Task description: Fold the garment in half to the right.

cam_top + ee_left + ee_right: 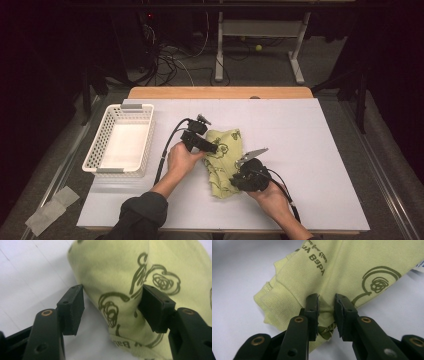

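Note:
A yellow-green cloth (225,150) with dark printed swirls lies crumpled mid-table on the white mat. My left gripper (211,148) is at its left edge. In the left gripper view the cloth (117,272) bulges between the wide-apart jaws of this gripper (112,305), and the pads do not squeeze it. My right gripper (234,179) sits at the cloth's near right corner. In the right gripper view its jaws (326,305) pinch a fold of the cloth (352,262) close to the ribbed hem.
A white plastic basket (95,150) stands on the left part of the mat, with nothing in it. The table's wooden far edge (220,92) runs behind. White mat (310,150) stretches to the right of the cloth.

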`<state>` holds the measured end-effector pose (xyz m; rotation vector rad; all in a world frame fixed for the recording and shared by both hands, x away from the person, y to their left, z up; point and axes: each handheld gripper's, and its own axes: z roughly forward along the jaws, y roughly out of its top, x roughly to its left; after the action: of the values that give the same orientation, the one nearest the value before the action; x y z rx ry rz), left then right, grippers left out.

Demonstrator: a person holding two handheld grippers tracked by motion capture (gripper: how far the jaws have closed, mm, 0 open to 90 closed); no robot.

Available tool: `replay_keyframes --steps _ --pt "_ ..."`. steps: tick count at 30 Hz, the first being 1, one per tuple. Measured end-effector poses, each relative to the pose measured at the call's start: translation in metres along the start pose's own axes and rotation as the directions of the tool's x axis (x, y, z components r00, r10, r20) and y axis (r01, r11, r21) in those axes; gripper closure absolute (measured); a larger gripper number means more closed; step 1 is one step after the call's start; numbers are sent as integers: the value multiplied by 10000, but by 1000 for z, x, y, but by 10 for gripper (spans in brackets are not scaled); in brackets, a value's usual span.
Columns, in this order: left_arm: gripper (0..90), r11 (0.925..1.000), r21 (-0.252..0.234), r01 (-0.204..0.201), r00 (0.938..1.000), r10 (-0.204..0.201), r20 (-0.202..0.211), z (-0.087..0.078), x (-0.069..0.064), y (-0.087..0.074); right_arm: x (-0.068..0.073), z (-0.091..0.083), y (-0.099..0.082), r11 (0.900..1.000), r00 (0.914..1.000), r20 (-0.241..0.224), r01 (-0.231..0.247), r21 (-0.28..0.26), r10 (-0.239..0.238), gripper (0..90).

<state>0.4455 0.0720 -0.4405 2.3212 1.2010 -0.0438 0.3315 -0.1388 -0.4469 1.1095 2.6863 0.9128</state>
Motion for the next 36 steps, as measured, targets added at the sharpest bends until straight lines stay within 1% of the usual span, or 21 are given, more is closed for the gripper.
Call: replay_keyframes --steps 1,3,4,5,6,7,9,10,12,15,19,21,23,25,27,30,32,35,36 --pt "394 10000 -17 86 9995 -85 306 0 2 -2 0 0 0 10000 10000 10 5 3 -5 735" --pt "486 9996 -88 277 9960 -268 853 0 6 -4 1 0 0 10000 10000 53 30 13 -30 733" --pt "533 9995 -127 279 9953 -266 932 0 6 -4 1 0 1 10000 9999 93 81 18 -82 732" --pt "568 9998 -126 171 9955 -158 935 -1 6 -4 2 0 1 10000 9999 121 83 28 -84 732" --pt "595 9998 -146 150 9956 -136 924 -2 5 -4 2 0 1 9999 9998 141 148 31 -149 731" --pt "621 9998 -158 127 9957 -112 919 -4 5 -4 2 0 1 9999 9998 149 113 32 -113 730" --pt "664 9998 -187 73 9955 -54 946 -6 7 -4 1 0 2 9999 9998 160 147 -4 -147 729" --pt "679 9995 -254 168 9950 -143 985 -7 8 -4 1 1 2 9999 9998 160 145 -38 -144 727" --pt "695 9996 -268 122 9954 -96 950 -9 11 -4 2 1 3 9998 9997 203 165 -104 -163 724" --pt "704 9995 -313 101 9973 -78 730 -11 14 -3 5 3 7 9991 9986 345 401 -128 -396 722" --pt "706 9991 -390 172 9993 -159 339 -17 23 -3 8 8 13 9986 9982 328 513 -162 -508 720" --pt "703 9986 -442 298 9993 -286 256 -20 30 -5 11 10 16 9982 9975 387 593 -121 -588 719" --pt "685 9980 -477 406 9985 -388 382 -21 35 -7 13 13 19 9972 9963 446 737 -92 -732 719" --pt "628 9980 -536 330 9991 -314 293 -21 34 -8 14 16 20 9974 9964 446 724 -27 -722 719" --pt "563 9983 -555 166 9999 -164 51 -23 29 -9 14 17 20 9976 9966 432 696 -9 -695 716" --pt "479 9969 -787 65 9997 -83 -220 -25 24 -10 14 16 18 9978 9968 458 662 3 -661 705" --pt "430 9959 -908 -11 9992 -25 -400 -27 22 -13 13 16 17 9966 9955 479 819 -62 -815 693" --pt "392 9942 -1065 -127 9980 60 -626 -30 20 -17 13 14 17 9971 9961 472 753 -104 -747 684" --pt "391 9936 -1111 -197 9977 124 -668 -31 20 -18 13 14 17 9973 9963 487 715 -140 -708 677"
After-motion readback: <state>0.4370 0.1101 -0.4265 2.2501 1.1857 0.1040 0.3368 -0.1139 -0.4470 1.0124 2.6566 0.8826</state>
